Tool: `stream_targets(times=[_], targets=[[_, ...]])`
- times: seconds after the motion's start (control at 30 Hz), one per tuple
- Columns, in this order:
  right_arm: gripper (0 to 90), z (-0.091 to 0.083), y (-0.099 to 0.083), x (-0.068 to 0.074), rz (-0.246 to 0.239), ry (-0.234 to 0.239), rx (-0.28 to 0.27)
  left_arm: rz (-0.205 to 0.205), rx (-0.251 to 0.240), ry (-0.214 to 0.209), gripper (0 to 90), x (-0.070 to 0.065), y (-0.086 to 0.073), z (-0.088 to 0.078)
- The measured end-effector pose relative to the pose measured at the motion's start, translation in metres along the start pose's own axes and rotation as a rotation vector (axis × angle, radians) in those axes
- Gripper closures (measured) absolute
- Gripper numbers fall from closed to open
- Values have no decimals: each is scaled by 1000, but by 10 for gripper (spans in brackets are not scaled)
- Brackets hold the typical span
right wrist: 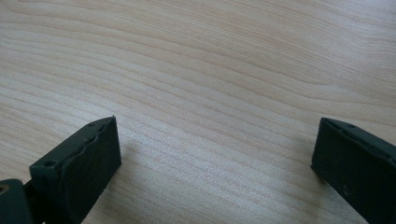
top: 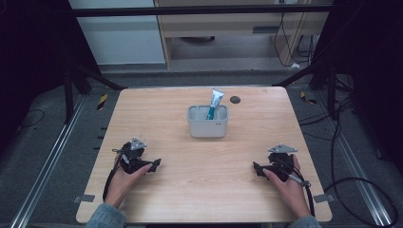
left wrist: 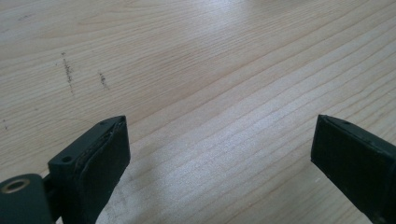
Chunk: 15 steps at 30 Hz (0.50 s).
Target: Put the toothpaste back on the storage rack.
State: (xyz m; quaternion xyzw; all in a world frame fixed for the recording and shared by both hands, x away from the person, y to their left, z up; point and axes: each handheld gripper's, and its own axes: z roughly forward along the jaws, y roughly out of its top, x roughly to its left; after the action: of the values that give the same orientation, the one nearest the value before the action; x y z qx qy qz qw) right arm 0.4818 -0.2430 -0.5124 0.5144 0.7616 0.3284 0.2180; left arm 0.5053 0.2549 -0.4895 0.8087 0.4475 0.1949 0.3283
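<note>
Both the left gripper (top: 156, 165) and right gripper (top: 257, 168) rest wide open and empty near the desk's (top: 199, 194) front edge, the toothpaste tube (top: 214, 104) standing tilted in the grey holder (top: 207, 127) toward the back edge, roughly midway between them.

Table (top: 199, 161) evenly lit from overhead in the high view, surroundings beyond its edges falling to near black. Both gripper views soft and slightly blurred, with pale sheen on the wood grain between the jaws and faint shadow beside each jaw.
</note>
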Motion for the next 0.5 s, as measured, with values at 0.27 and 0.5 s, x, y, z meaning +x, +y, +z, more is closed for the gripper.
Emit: stream_targets(times=[0.27,0.5], targets=[[16,0,0,0,0,0,0,-3,29,20,50,10,-7,11],[16,0,0,0,-1,-2,1,7,-14,-6,3,17,-11,16]])
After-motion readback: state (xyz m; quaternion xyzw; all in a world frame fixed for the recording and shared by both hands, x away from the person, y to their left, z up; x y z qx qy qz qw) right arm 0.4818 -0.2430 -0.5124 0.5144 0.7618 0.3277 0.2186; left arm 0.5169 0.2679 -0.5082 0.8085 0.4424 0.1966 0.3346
